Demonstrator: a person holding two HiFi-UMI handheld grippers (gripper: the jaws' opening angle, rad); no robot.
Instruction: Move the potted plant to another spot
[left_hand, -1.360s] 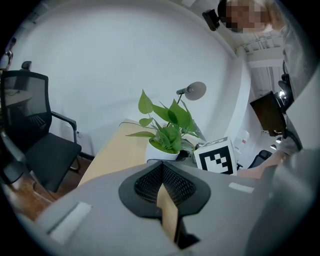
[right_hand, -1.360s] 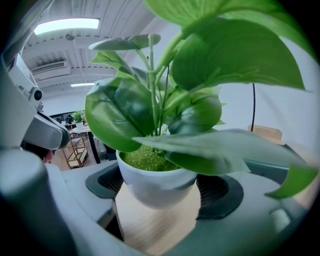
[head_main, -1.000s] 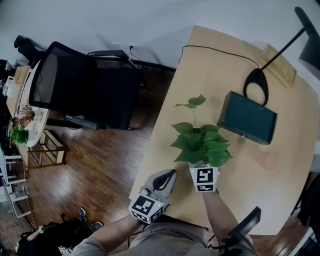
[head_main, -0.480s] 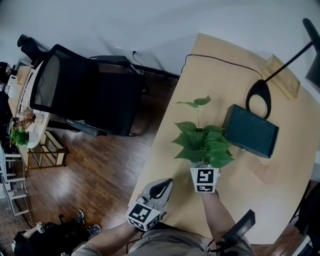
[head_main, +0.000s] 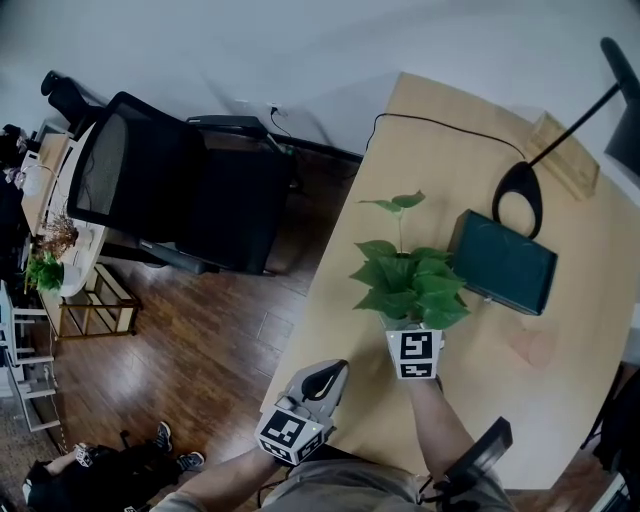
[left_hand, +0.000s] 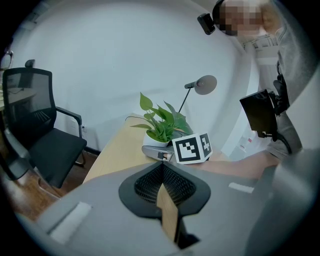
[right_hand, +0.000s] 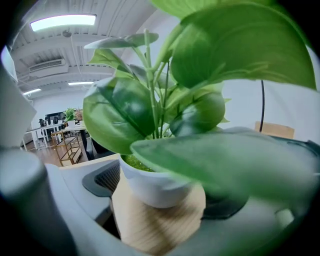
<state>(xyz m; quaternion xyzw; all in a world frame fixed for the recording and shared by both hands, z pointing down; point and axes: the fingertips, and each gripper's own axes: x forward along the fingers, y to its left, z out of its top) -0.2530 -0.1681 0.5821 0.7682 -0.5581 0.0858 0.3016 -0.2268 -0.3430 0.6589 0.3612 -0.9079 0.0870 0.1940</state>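
A potted plant (head_main: 408, 285) with broad green leaves in a white pot (right_hand: 155, 185) stands on the wooden desk (head_main: 340, 300), near its left edge. My right gripper (head_main: 405, 322) reaches under the leaves with the pot between its jaws. The jaws are opening, and a thin gap shows between the pads and the pot wall. The left gripper view shows the plant (left_hand: 159, 131) resting on the desk beside my right gripper's marker cube (left_hand: 192, 148). My left gripper (head_main: 335, 370) lies at the desk's near left corner. Its jaws are together and hold nothing.
A dark green box (head_main: 502, 262) lies just right of the plant. Behind it stands a desk lamp with its black base (head_main: 514, 185) and cable. A wooden block (head_main: 563, 135) sits at the far right. A black office chair (head_main: 170, 185) stands on the floor to the left.
The right gripper and plant edged slightly across the desk, then held still. The left gripper sits a little closer to the near desk edge.
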